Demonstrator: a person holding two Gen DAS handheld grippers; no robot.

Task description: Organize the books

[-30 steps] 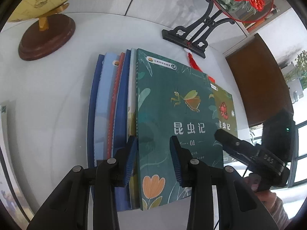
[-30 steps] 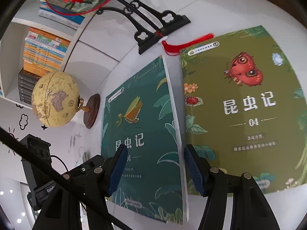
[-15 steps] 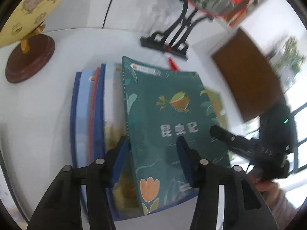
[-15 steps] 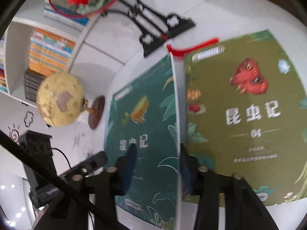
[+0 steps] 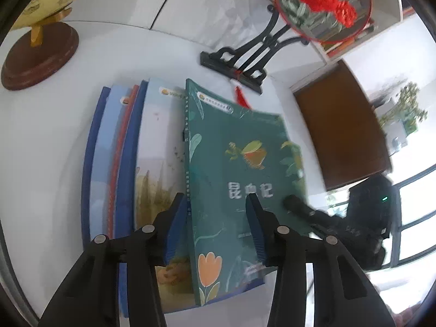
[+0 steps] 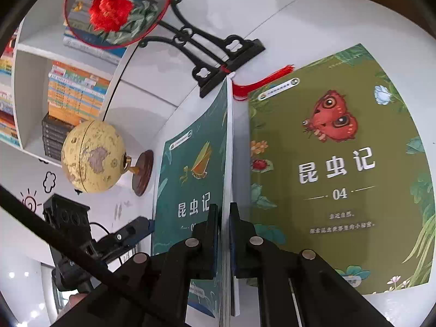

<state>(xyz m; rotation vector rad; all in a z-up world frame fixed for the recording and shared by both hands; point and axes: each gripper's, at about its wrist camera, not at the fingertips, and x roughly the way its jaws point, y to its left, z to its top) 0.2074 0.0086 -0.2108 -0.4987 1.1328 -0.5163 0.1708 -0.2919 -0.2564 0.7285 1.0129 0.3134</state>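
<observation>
A dark green insect book (image 5: 239,179) lies tilted, its right edge raised off the white table. My right gripper (image 6: 224,212) is shut on that raised edge (image 6: 190,169). An olive green book marked 04 (image 6: 338,169) lies flat on the table to the right of it. In the left wrist view, a fanned stack of blue and light blue books (image 5: 128,169) lies under and left of the green book. My left gripper (image 5: 215,204) is open, hovering over the green book's spine side, holding nothing.
A globe on a brown base (image 6: 94,156) stands at the far left. A black stand with a round red-flower fan (image 5: 245,62) stands behind the books, with a red tassel (image 6: 261,81). A bookshelf (image 6: 70,92) is behind. A brown door (image 5: 340,125) is at right.
My right gripper has closed on the green book's right edge and lifted it, so the book now tilts up. My left gripper has stayed open above the book.
</observation>
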